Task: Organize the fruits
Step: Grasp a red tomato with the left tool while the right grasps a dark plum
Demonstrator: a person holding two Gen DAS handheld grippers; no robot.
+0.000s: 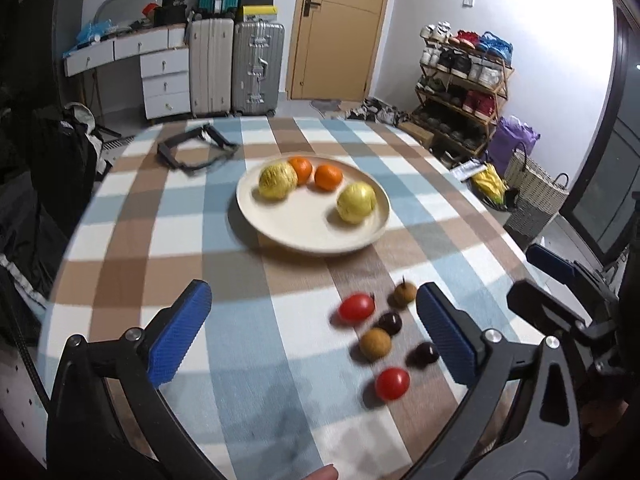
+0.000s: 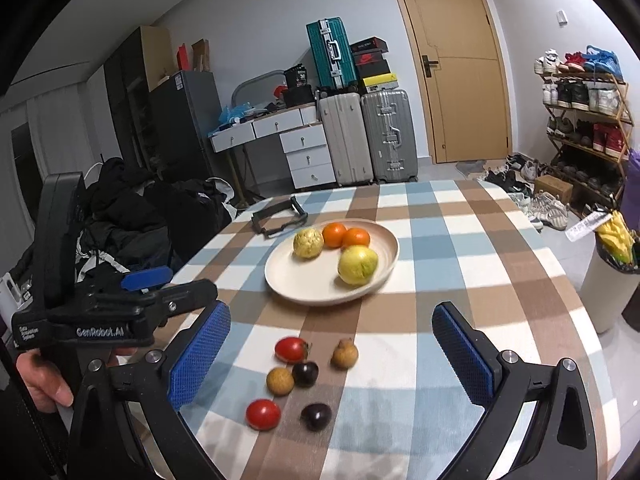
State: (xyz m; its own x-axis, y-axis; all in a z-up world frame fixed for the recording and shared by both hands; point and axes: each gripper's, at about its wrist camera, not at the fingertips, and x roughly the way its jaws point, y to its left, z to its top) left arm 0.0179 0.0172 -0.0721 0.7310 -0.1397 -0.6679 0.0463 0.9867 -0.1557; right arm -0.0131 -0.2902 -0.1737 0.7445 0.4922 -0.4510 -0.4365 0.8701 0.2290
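Note:
A cream plate point(image 1: 304, 246) point(image 2: 320, 300) on the checked tablecloth holds two yellow fruits point(image 1: 356, 202) point(image 2: 358, 266) and two oranges point(image 1: 329, 177) point(image 2: 334, 235). In front of it lie small loose fruits: two red tomatoes point(image 1: 357, 307) point(image 2: 291, 349), two brown longans point(image 1: 375, 343) point(image 2: 280, 380) and two dark round fruits point(image 1: 390, 322) point(image 2: 316, 416). My left gripper point(image 1: 314, 296) point(image 2: 176, 284) hovers open over the cloth, the small fruits near its right finger. My right gripper point(image 2: 332, 314) point(image 1: 536, 276) is open above the same cluster, holding nothing.
A black folding frame point(image 1: 196, 148) point(image 2: 279, 216) lies on the table's far left. Dark clothing point(image 2: 132, 208) is piled left of the table. A wicker basket point(image 1: 536, 196) and shoe rack point(image 1: 464, 84) stand beyond the right edge. A hand point(image 2: 44, 384) holds the left gripper.

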